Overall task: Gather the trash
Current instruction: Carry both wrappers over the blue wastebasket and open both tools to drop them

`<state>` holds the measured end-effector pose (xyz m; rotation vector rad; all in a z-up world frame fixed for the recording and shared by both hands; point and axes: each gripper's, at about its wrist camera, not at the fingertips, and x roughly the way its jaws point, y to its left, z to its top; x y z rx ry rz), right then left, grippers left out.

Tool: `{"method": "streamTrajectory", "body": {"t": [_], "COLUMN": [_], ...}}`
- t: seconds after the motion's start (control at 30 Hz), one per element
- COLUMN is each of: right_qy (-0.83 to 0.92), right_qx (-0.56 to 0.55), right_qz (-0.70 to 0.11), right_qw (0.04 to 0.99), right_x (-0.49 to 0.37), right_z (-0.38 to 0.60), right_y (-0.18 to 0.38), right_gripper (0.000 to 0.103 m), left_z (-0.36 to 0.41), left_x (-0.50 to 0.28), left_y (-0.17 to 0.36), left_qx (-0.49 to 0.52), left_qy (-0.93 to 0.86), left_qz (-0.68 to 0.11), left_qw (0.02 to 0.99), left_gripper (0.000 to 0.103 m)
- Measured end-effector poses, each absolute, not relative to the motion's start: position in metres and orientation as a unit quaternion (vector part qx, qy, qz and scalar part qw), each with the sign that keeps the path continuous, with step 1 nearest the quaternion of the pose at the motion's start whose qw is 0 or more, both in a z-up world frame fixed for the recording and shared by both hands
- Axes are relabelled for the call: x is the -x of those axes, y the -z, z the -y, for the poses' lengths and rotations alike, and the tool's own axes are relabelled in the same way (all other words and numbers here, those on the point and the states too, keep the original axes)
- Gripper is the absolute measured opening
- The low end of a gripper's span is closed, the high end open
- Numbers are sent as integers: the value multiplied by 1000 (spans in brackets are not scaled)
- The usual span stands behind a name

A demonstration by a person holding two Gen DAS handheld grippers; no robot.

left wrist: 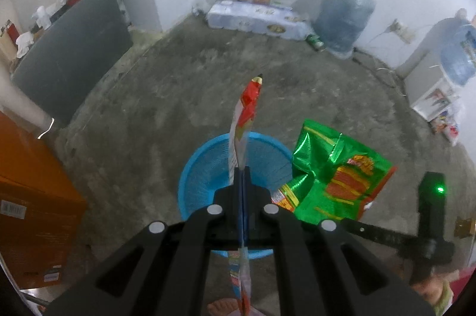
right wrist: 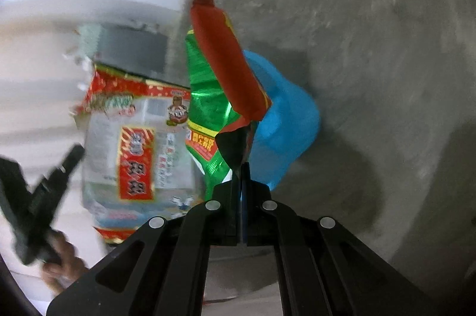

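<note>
My left gripper (left wrist: 241, 171) is shut on a flat red-and-white snack wrapper (left wrist: 248, 104), seen edge-on, held above a round blue basket (left wrist: 205, 167) on the concrete floor. The same wrapper shows flat in the right wrist view (right wrist: 134, 143). My right gripper (right wrist: 241, 167) is shut on a crumpled green-and-red snack bag (right wrist: 208, 95), with the blue basket (right wrist: 285, 119) just behind it. In the left wrist view the green bag (left wrist: 333, 173) hangs over the basket's right rim, with the right gripper's body (left wrist: 431, 214) beside it.
An orange cardboard box (left wrist: 32, 197) stands at the left, a dark panel (left wrist: 68, 57) behind it. Water jugs (left wrist: 345, 15), a long white-blue package (left wrist: 255, 18) and a green can (left wrist: 316, 41) line the far wall. A white cabinet (left wrist: 431, 95) stands at the right.
</note>
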<state>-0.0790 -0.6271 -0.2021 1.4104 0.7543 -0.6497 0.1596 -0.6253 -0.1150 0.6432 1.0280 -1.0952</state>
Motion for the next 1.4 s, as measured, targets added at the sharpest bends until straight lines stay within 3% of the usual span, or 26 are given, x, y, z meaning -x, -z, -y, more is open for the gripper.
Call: {"method": "streamTrajectory", "body": {"t": [0.07, 0.1, 0.13, 0.2, 0.23, 0.5, 0.83, 1.07, 1.23, 1.3, 1.4], "right_qy": [302, 307, 308, 303, 302, 318, 259, 180, 222, 259, 282], "right_qx": [-582, -567, -552, -542, -533, -515, -506, -448, -369, -357, -409], "right_qz": [-366, -379, -392, -406, -409, -406, -359, -368, -431, -449, -448], "right_qw": [661, 664, 668, 671, 676, 685, 741, 795, 793, 777, 743], "right_x": [56, 44, 31, 12, 2, -1, -4, -69, -92, -95, -87], "right_z": [627, 627, 627, 625, 624, 634, 624, 570, 534, 543, 570], "right_y": [205, 208, 211, 215, 217, 222, 164, 143, 169, 186, 213], "right_gripper": [3, 5, 11, 42, 59, 63, 64, 83, 83, 66, 19], "left_z": [629, 632, 631, 634, 629, 596, 502, 394, 319, 296, 273], "left_x": [-168, -171, -175, -183, -185, -200, -222, -231, -236, -237, -235], "left_y": [127, 132, 138, 143, 141, 94, -11, -65, -87, -93, -98], "left_qx": [-284, -283, -284, -285, -281, -274, -259, -230, -183, -170, -156], "left_qy": [482, 477, 472, 456, 456, 461, 462, 444, 423, 410, 403], "left_qz": [-466, -468, -472, -478, -475, -428, -396, -389, -398, -395, -390], "left_qw": [686, 688, 689, 694, 698, 727, 750, 774, 793, 804, 813], "left_gripper": [3, 8, 27, 53, 53, 71, 80, 87, 89, 89, 89]}}
